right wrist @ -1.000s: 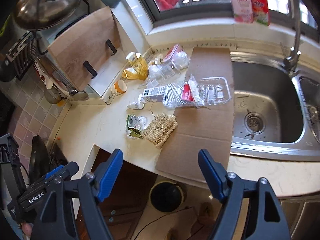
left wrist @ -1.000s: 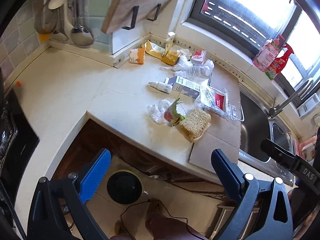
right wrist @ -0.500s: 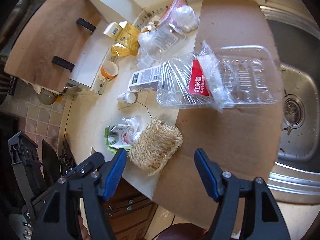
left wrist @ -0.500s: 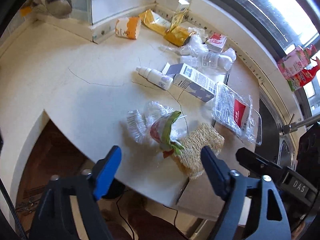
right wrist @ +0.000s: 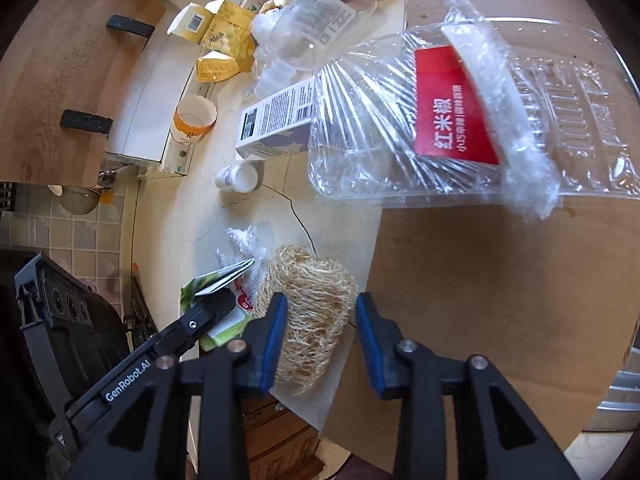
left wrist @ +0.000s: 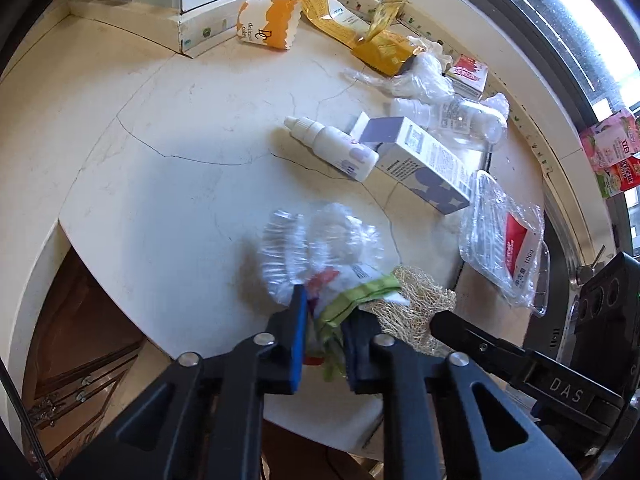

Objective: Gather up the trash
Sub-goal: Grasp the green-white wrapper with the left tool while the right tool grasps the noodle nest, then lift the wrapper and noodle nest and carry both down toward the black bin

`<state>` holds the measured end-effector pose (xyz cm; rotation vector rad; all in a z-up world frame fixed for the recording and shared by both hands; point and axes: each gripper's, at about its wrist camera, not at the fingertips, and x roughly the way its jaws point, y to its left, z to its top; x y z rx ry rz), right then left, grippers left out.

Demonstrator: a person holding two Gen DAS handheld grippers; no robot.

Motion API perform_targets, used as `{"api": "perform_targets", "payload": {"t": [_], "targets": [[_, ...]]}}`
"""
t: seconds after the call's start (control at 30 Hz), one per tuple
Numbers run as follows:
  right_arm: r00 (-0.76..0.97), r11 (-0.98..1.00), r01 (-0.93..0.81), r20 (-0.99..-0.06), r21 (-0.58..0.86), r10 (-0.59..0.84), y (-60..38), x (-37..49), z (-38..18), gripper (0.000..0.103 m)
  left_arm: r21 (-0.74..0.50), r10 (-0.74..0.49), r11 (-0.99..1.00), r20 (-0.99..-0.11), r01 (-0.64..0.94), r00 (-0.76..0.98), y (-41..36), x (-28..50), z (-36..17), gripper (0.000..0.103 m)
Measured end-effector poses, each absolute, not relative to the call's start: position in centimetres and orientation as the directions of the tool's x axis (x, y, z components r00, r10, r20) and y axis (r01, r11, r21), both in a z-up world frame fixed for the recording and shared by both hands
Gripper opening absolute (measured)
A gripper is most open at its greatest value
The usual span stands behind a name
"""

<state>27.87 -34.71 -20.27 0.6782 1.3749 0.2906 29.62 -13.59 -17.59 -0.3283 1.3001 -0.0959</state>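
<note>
My left gripper (left wrist: pixel 326 320) is shut on a crumpled green and clear plastic wrapper (left wrist: pixel 344 280) at the counter's front edge; the wrapper also shows in the right wrist view (right wrist: pixel 224 284). Beside it lies a straw-coloured loofah scrubber (left wrist: pixel 416 308). My right gripper (right wrist: pixel 322 320) is partly open with its fingers on either side of the loofah (right wrist: pixel 312 312), the left pad touching it. Other trash lies behind: a white dropper bottle (left wrist: pixel 332 148), a grey and white carton (left wrist: pixel 420 160), a clear plastic tray with a red label (right wrist: pixel 460 120), and a clear bottle (left wrist: pixel 452 116).
A cardboard sheet (right wrist: pixel 500 300) covers the counter to the right, next to the sink rim (right wrist: pixel 618 396). An orange paper cup (left wrist: pixel 268 28) and yellow packets (left wrist: pixel 380 48) lie near the back wall. A wooden cutting board (right wrist: pixel 68 80) leans at the back left.
Both grippers came down to the counter's front edge. The left closed on the green wrapper. The right narrowed around the loofah.
</note>
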Motion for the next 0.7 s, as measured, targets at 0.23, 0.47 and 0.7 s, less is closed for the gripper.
{"api": "perform_targets", "payload": {"t": [0.23, 0.47, 0.7], "targets": [[0.241, 0.77, 0.152, -0.779, 0.619, 0.579, -34.3, 27.9, -19.5, 0.002, -0.293, -0.244, 0.948, -0.92, -0.124, 0.306, -12.3, 29.1, -17.3, 0.006], [0.315, 0.771, 0.115, -0.759, 0.626, 0.57, -34.9, 27.3, -17.8, 0.002, -0.274, -0.222, 0.956, -0.909, -0.104, 0.353, -11.6, 27.6, -15.4, 0.005], [0.31, 0.801, 0.094, -0.782, 0.591, 0.541, -34.7, 27.2, -17.4, 0.002, -0.273, -0.217, 0.957, -0.901, -0.102, 0.376, -10.7, 26.0, -14.2, 0.005]]}}
